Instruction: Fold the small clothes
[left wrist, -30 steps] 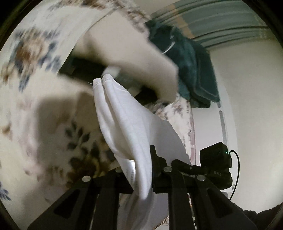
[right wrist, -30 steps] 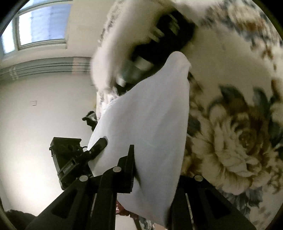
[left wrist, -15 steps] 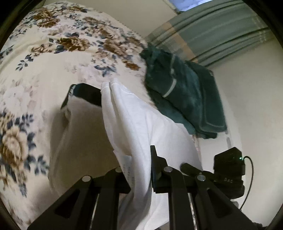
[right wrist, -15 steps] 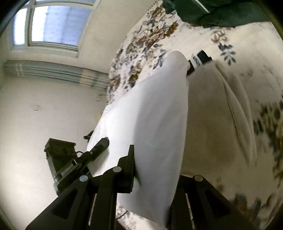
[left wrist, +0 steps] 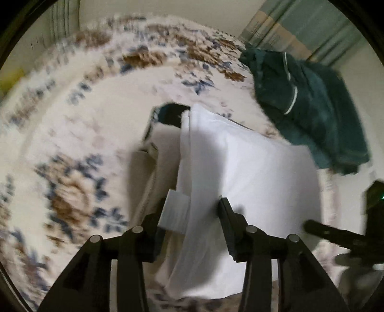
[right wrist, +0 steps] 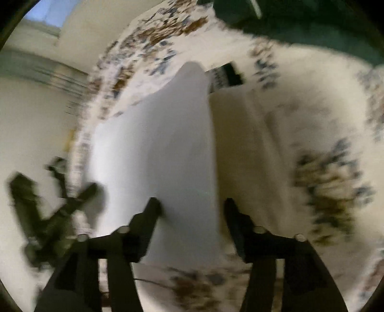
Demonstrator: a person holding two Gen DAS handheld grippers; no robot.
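A white folded garment point(left wrist: 240, 172) lies on the floral bedspread point(left wrist: 79, 124), partly over a beige garment point(left wrist: 148, 168). My left gripper point(left wrist: 194, 211) points down at its near edge. The jaws are opening, the cloth and its white label point(left wrist: 175, 211) lie loose between the fingers. In the right wrist view the same white garment point(right wrist: 163, 148) runs up between the fingers of my right gripper point(right wrist: 192, 208). Those jaws are opening wide and the pads stand off the cloth. The beige garment point(right wrist: 242, 144) lies to its right.
A dark green garment pile point(left wrist: 307, 108) sits at the bed's far right edge, also the green pile point(right wrist: 300, 21) at the top of the right wrist view. A dark object point(left wrist: 170, 112) shows beyond the white garment. The other gripper point(right wrist: 48, 206) hangs beside the bed edge.
Both grippers have swung down toward the bed and laid the white garment on it. Both jaws, shut on the cloth before, now stand apart. The views are blurred by motion.
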